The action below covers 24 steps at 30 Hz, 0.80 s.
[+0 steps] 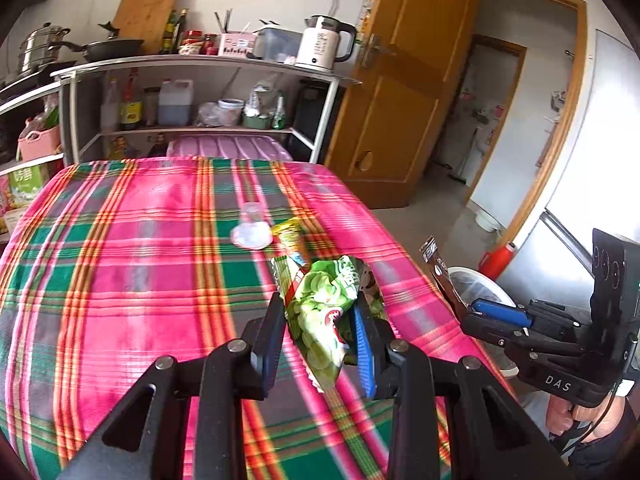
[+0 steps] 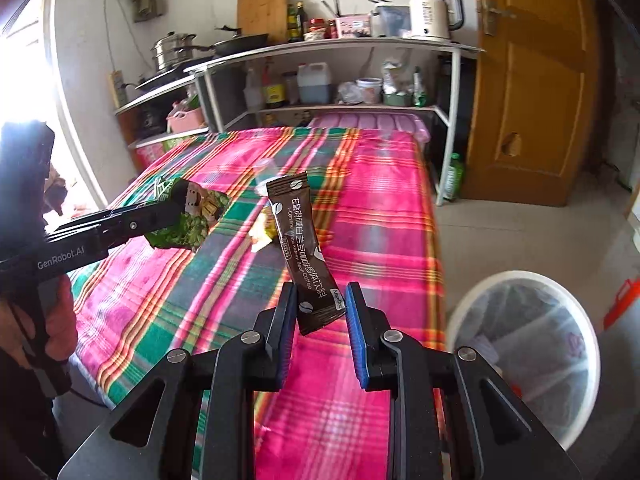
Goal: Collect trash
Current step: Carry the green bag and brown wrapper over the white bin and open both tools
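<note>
My left gripper (image 1: pixel 318 300) is shut on a crumpled green snack bag (image 1: pixel 326 312) and holds it above the plaid table (image 1: pixel 140 260); the bag also shows in the right wrist view (image 2: pixel 188 220). My right gripper (image 2: pixel 320 292) has its jaws apart, and a brown coffee sachet (image 2: pixel 302 248) stands tilted between them, seemingly loose; it also shows in the left wrist view (image 1: pixel 440 272). A yellow wrapper (image 1: pixel 290 238) and a clear plastic cup (image 1: pixel 251 230) lie on the table. A white trash bin (image 2: pixel 524 356) with a clear liner stands on the floor right of the table.
A white metal shelf (image 1: pixel 200 64) with bottles, pots and a kettle (image 1: pixel 326 42) stands behind the table. A wooden door (image 1: pixel 404 80) is open at the right. A pink ribbed box (image 1: pixel 228 146) sits behind the table's far edge.
</note>
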Each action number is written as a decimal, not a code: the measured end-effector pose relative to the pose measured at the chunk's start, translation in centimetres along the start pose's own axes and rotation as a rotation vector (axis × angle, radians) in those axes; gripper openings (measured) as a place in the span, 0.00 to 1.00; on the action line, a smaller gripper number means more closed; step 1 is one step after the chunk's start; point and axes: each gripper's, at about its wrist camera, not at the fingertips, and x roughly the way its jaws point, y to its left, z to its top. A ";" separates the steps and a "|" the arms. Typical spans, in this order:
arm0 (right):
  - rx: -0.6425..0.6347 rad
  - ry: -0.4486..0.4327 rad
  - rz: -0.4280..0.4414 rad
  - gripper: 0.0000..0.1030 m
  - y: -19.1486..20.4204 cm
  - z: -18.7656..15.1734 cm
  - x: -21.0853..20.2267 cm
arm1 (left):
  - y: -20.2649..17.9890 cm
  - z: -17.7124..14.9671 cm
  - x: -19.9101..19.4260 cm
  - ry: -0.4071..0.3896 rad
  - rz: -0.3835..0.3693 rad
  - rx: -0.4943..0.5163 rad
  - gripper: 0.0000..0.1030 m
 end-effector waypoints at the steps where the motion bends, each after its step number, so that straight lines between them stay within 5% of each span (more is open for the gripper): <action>1: 0.009 -0.006 -0.008 0.25 -0.5 -0.2 -0.5 | -0.6 0.1 0.1 0.000 -0.009 0.006 0.32; 24: 0.148 -0.076 -0.150 0.25 -8.4 -3.6 -6.8 | -12.6 -0.2 3.5 0.039 -0.141 0.154 0.32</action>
